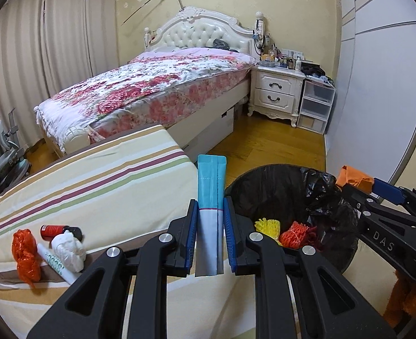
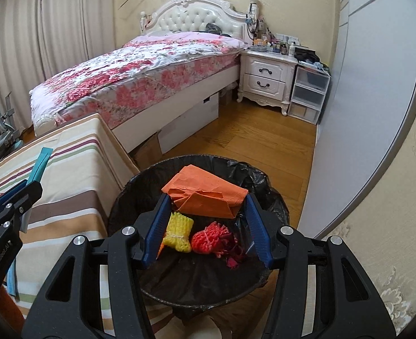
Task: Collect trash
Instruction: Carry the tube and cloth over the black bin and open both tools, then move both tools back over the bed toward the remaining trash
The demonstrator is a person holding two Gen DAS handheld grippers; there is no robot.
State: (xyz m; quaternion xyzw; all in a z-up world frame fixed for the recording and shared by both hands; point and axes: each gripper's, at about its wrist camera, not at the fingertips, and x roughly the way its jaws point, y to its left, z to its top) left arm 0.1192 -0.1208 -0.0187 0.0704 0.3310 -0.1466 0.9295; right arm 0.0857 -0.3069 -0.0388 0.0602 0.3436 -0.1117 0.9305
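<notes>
your right gripper (image 2: 208, 200) is clamped on the orange folded paper (image 2: 205, 195) and hangs directly over the black-lined bin (image 2: 140, 175), so that piece lies above the bin's mouth; judged from this, letting go there should drop it in. your left gripper (image 1: 210, 226) is closed on the teal-and-white sachet (image 1: 210, 186), whose long axis runs straight out along the fingers, its far end up. it sits just left of the bin, over the edge of the striped cloth (image 1: 95, 175), so the bin lies to its right and the right gripper is the nearer one to the opening. inside the bin lie a yellow foam net (image 2: 178, 236), a red foam net (image 2: 209, 238) and some dark red scraps. left of the bin, on the striped cloth, wait an orange net (image 1: 24, 251), a white crumpled wad (image 1: 68, 250), a white tube (image 1: 56, 262) and a small red-and-black item (image 1: 57, 230).
</notes>
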